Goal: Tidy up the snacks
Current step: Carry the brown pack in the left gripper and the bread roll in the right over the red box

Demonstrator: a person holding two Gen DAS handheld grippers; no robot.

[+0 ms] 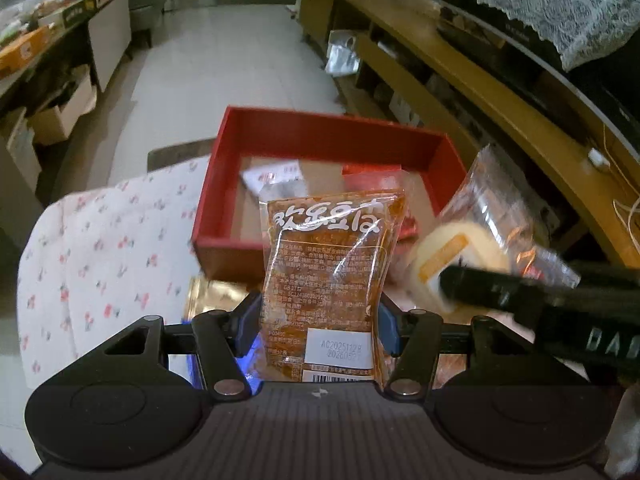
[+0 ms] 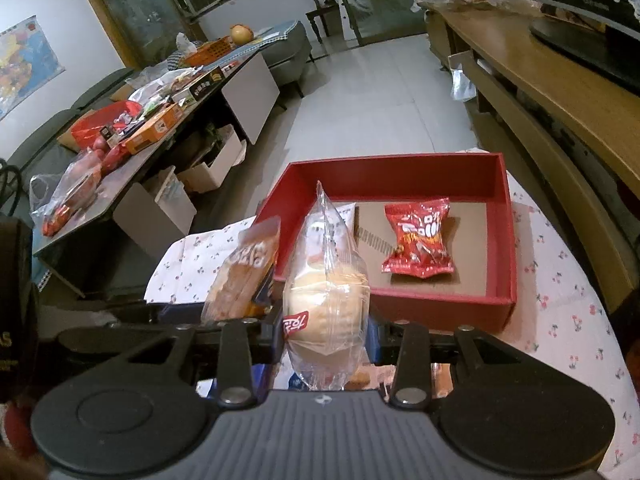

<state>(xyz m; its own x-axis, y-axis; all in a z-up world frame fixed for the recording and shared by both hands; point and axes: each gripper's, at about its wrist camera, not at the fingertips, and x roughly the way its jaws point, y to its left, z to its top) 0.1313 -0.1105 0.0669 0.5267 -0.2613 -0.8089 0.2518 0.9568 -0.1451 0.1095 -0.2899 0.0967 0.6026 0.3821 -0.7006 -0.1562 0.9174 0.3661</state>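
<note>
The orange packet (image 1: pixel 326 264) is pinched by the left tool (image 1: pixel 320 316), the soft bun (image 2: pixel 326 304) by the right tool (image 2: pixel 326 336). Both are light and slippery; a gentle hold at mid-body is judged best.

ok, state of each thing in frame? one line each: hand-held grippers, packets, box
left hand-held gripper: shut on orange snack packet, held upright
right hand-held gripper: shut on clear-wrapped bun, held upright
red box: open, no lid, on floral cloth
red snack bag: lying flat inside red box
white packet: inside red box, mostly hidden
</note>
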